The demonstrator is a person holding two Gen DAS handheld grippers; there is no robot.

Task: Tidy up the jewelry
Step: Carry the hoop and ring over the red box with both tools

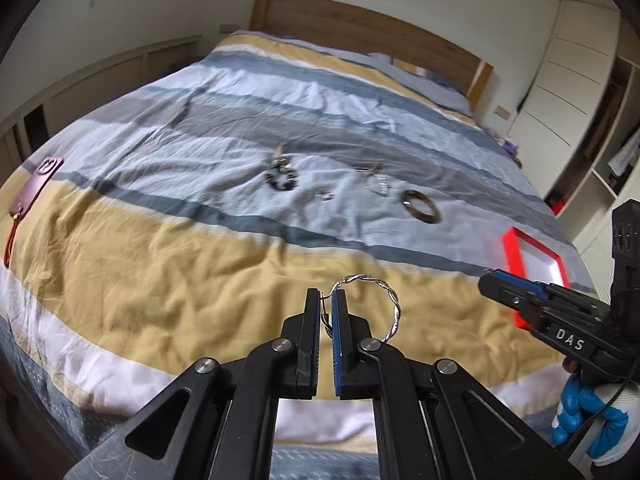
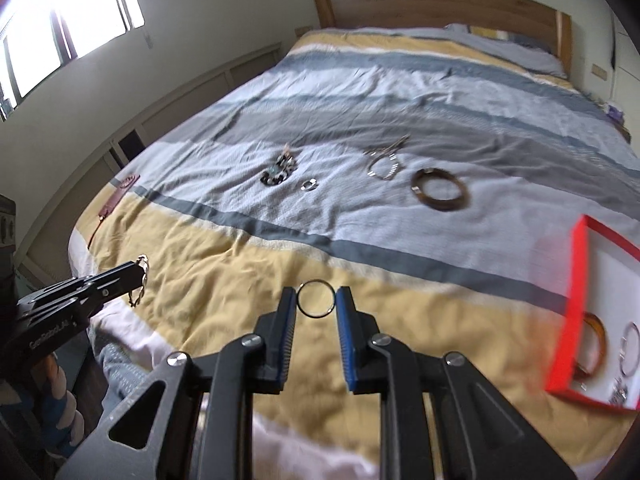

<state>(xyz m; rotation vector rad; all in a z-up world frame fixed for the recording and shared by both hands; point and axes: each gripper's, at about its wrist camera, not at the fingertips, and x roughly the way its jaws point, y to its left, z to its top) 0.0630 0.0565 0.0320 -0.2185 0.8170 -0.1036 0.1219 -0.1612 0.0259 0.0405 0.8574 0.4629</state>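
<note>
My left gripper (image 1: 327, 297) is shut on a twisted silver bangle (image 1: 390, 304) and holds it above the yellow stripe of the bed; it also shows in the right wrist view (image 2: 138, 270). My right gripper (image 2: 316, 295) is shut on a thin silver ring bangle (image 2: 316, 298), held between the pads above the bed. A red jewelry box (image 2: 576, 304) with a white inside lies at the right and holds an amber bangle (image 2: 596, 340) and a silver one (image 2: 628, 348). On the bed lie a brown bangle (image 2: 440, 190), a silver bracelet (image 2: 384, 168), a small ring (image 2: 309, 185) and a dark beaded piece (image 2: 278, 170).
A striped duvet (image 2: 360, 92) covers the bed, with a wooden headboard (image 2: 440, 2) behind. A brown leather pouch (image 1: 34, 190) lies at the bed's left edge. A wardrobe (image 1: 568, 92) stands at the right, a window (image 2: 60, 12) at the left.
</note>
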